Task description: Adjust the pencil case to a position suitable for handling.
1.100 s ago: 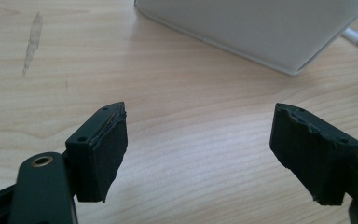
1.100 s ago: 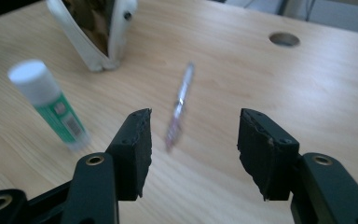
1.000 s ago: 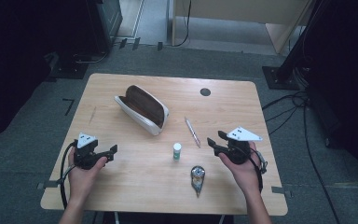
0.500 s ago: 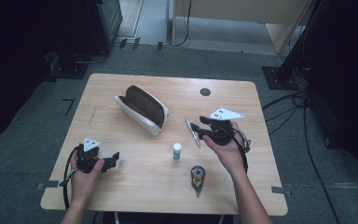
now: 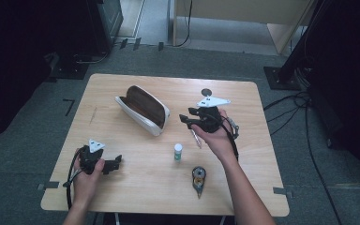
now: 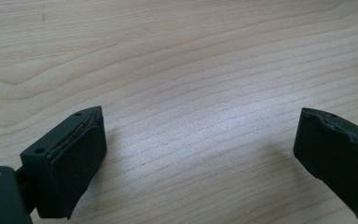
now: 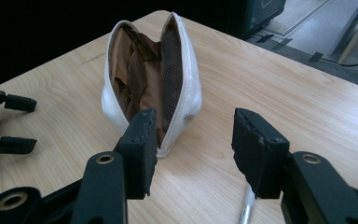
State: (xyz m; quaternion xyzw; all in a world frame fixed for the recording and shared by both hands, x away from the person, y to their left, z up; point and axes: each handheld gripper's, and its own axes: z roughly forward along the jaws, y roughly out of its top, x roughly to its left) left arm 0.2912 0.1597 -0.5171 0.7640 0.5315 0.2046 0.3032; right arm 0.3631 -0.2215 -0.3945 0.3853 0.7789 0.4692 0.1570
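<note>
An open white pouch (image 5: 143, 108) with a brown lining lies left of the table's middle. In the right gripper view the pouch (image 7: 149, 74) gapes toward me. My right gripper (image 5: 186, 116) hovers just right of it, above a pen (image 5: 196, 138). Its jaws (image 7: 193, 121) are open and have just been closing a little, with nothing between them. The pen's tip (image 7: 247, 205) shows below them. My left gripper (image 5: 118, 161) rests low at the front left. Its jaws (image 6: 200, 116) have just been opening and stand wide over bare wood.
A small white bottle (image 5: 178, 152) with a green cap stands in front of the pen. A round black and silver tool (image 5: 198, 178) lies nearer the front edge. A dark round hole (image 5: 206, 92) marks the wooden table (image 5: 262, 154) at the back.
My right gripper has travelled left and away from the front edge, from the table's right side to a spot over the pen beside the pouch. The left hand has barely shifted.
</note>
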